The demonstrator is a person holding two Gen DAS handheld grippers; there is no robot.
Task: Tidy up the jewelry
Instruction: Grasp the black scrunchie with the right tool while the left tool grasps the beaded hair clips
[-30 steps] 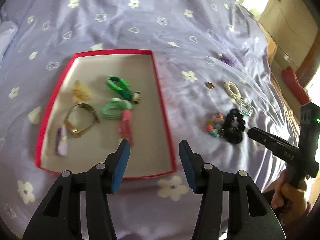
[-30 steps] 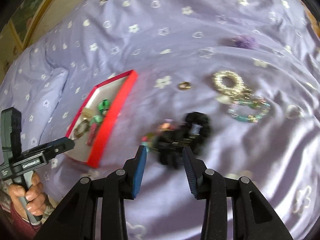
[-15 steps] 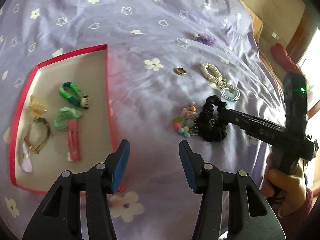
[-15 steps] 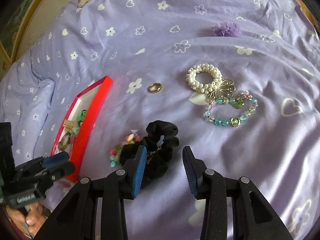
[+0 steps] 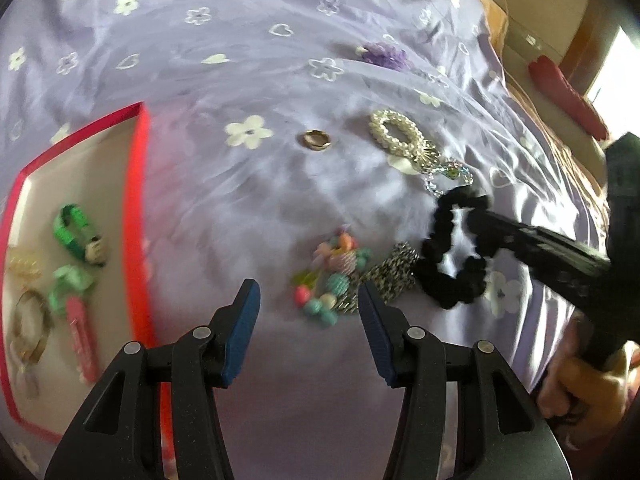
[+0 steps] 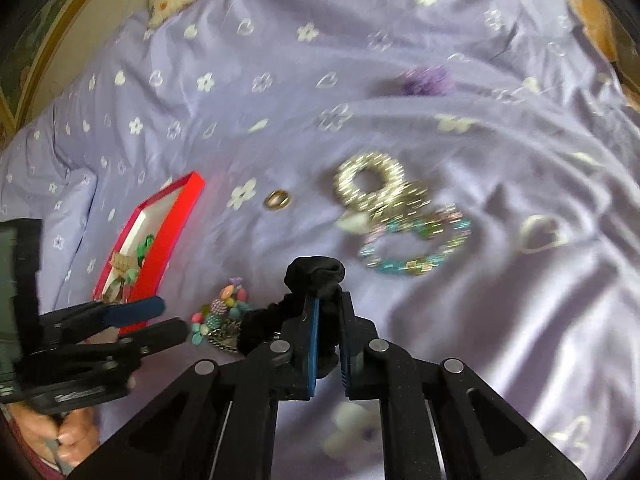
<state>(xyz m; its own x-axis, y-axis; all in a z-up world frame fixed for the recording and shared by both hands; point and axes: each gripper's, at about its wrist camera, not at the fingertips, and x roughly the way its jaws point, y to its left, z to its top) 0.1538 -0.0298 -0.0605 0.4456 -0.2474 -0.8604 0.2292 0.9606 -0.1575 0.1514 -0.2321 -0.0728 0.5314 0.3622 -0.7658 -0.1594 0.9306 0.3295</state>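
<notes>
Scrunchie (image 6: 316, 270) handling: soft black fabric loop pinched in the right tongs (image 6: 328, 320), low on the bed (image 6: 520, 320) near its right edge.

Right tongs are clamped on one side of the loop; the cloth looks light, limp and compressible, so it will probably droop and may snag the chain of the beaded charm (image 5: 336, 276) just beside it. Take hold across the gathered band. Left tongs (image 5: 308, 308) stand half apart, holding nothing, between the red tray (image 5: 136, 208) and the charm.
</notes>
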